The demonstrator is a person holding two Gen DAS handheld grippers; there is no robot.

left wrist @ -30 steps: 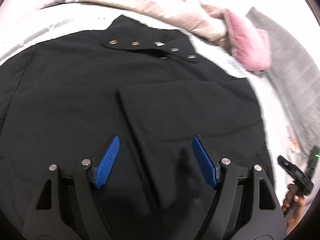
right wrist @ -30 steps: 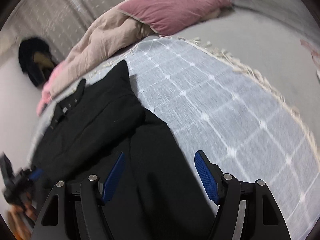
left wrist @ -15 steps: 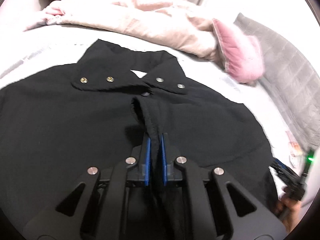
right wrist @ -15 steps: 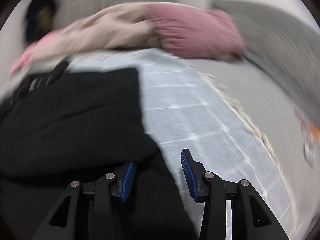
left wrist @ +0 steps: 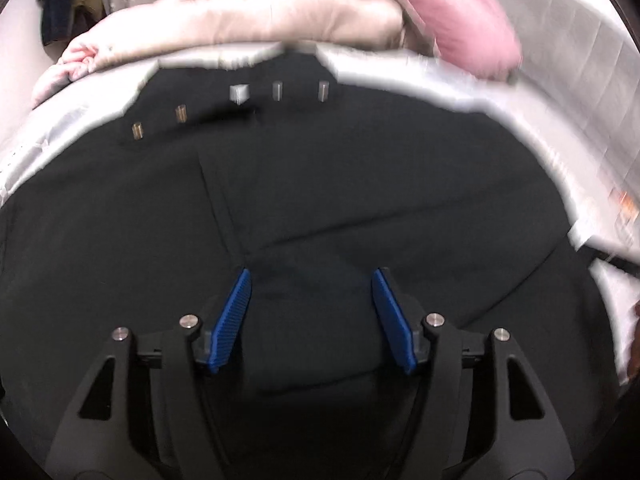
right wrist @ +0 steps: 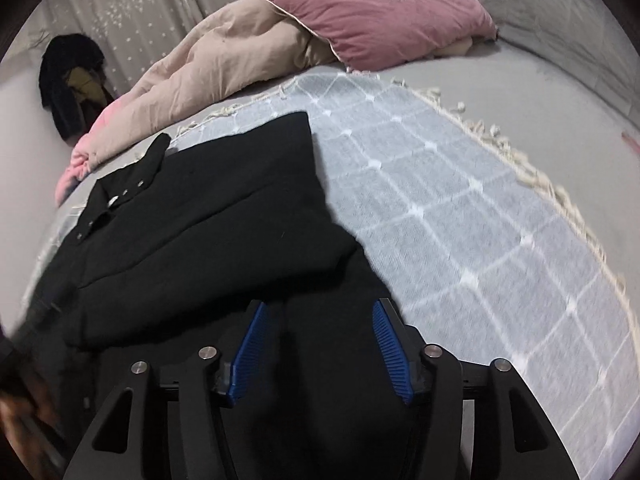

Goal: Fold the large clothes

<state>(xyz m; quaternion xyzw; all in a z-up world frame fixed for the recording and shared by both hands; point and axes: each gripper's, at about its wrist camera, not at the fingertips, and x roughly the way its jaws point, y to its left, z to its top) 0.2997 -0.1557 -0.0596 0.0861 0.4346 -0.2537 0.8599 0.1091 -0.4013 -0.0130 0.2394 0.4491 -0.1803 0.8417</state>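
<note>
While the large black matte-cloth jacket [left wrist: 360,184] lies spread flat on the bed, collar end away from both claws and hem end near them, its long axis runs straight ahead of the left claw [left wrist: 311,320] — toward the row of small metal snaps [left wrist: 276,91] at the collar. That claw hangs over the garment's middle, where a folded-in sleeve panel makes a raised diagonal edge running up from just beside its left pad; its jaws have just been opening and now stand apart, cloth beneath them but nothing pinched between. The right claw [right wrist: 316,350] sits nearer the jacket's right border, where black fabric meets the pale grey grid-woven throw with a cream fringe [right wrist: 460,216]; its jaws have also just been opening and hold nothing. For a next fold across the width, I judge the right claw the better placed to catch the side edge — the left would take the centre line. Beyond the collar a beige puffy quilt [right wrist: 224,64] and a dusty-pink velvety pillow [right wrist: 384,8] are heaped, clear of the jacket. The weave looks dense, limp and non-slippery.
</note>
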